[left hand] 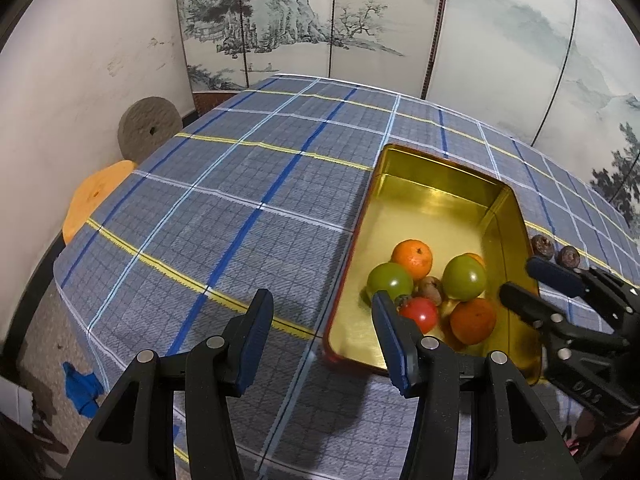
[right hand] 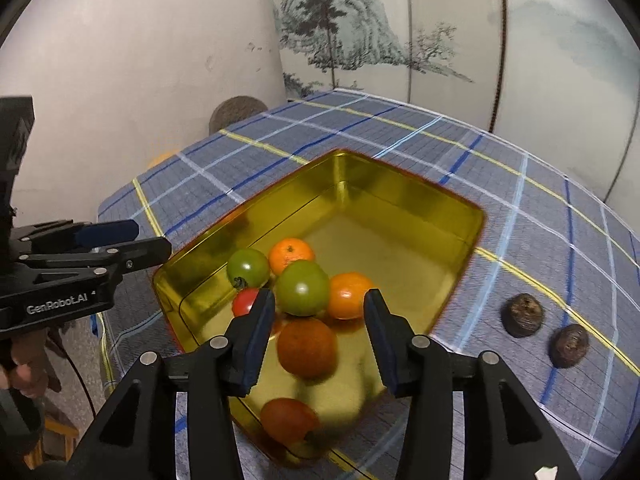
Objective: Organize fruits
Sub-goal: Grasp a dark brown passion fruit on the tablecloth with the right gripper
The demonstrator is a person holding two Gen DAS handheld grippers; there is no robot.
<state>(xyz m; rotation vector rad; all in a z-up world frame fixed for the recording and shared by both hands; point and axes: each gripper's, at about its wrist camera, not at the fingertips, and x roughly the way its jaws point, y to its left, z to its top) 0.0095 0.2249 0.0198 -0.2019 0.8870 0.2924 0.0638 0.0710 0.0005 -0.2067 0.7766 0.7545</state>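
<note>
Right gripper [right hand: 318, 338] spread, empty, being held over gold metal tin [right hand: 460, 280]; dark brown fruit [right hand: 522, 315] on checked cloth [right hand: 520, 208] being judged next; left gripper [left hand: 316, 340] spread, idle.

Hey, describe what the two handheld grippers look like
Both are matte black plastic with silver pivot pins and triangular cut-outs in the arms. The left gripper and right gripper have dark blue pads lining the jaws. The left one's body bears white GenRobot.AI lettering, and a thin black cable hangs below it.
</note>
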